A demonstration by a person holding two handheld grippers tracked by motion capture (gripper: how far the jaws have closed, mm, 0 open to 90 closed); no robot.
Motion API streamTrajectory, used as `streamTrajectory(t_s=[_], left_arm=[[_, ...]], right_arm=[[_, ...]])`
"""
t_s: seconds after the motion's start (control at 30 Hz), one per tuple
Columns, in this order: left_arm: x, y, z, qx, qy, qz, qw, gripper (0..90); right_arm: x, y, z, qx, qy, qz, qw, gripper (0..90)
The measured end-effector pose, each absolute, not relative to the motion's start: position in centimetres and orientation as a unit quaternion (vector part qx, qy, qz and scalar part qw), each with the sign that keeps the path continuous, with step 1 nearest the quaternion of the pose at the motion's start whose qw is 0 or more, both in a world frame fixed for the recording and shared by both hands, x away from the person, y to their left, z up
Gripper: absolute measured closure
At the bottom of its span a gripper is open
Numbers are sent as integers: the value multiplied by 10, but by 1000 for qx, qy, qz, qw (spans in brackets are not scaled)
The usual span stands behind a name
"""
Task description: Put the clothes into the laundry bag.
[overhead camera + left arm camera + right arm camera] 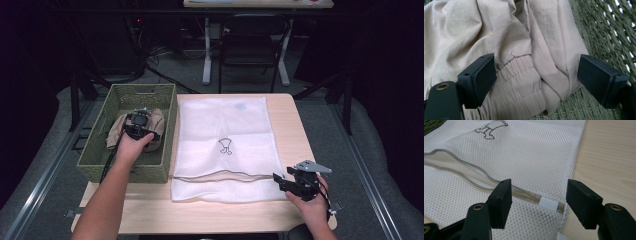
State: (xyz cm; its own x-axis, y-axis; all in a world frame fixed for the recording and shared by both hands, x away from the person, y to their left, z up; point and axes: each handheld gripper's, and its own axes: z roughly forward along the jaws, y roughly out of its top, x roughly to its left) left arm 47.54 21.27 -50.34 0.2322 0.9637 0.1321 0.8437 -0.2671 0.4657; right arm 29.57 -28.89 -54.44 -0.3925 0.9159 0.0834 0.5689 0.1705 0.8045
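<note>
Beige cloth (506,50) lies between wide jaws of the down-reaching left gripper (536,75).

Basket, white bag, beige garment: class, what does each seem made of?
Basket: green woven fibre, matte, perhaps seagrass; plaited strands show. White bag: fine mesh, likely synthetic; tiny regular holes, zip edge. Beige garment: thin woven cloth, matte; soft creases, gathered elastic band.

One basket (97,157) stands on the bench (225,212), with one beige garment (499,37) inside it. Right of the basket lies one mesh bag (225,125). Two grippers: one (137,131) in the basket, one (285,181) right of it.
</note>
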Motion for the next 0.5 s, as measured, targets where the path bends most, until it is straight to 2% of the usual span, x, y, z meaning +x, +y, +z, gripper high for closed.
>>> streamTrajectory(t_s=[0.5], left_arm=[[477, 220, -505, 776, 577, 213, 140, 97]], right_arm=[[296, -290, -545, 508, 732, 398, 217, 374]])
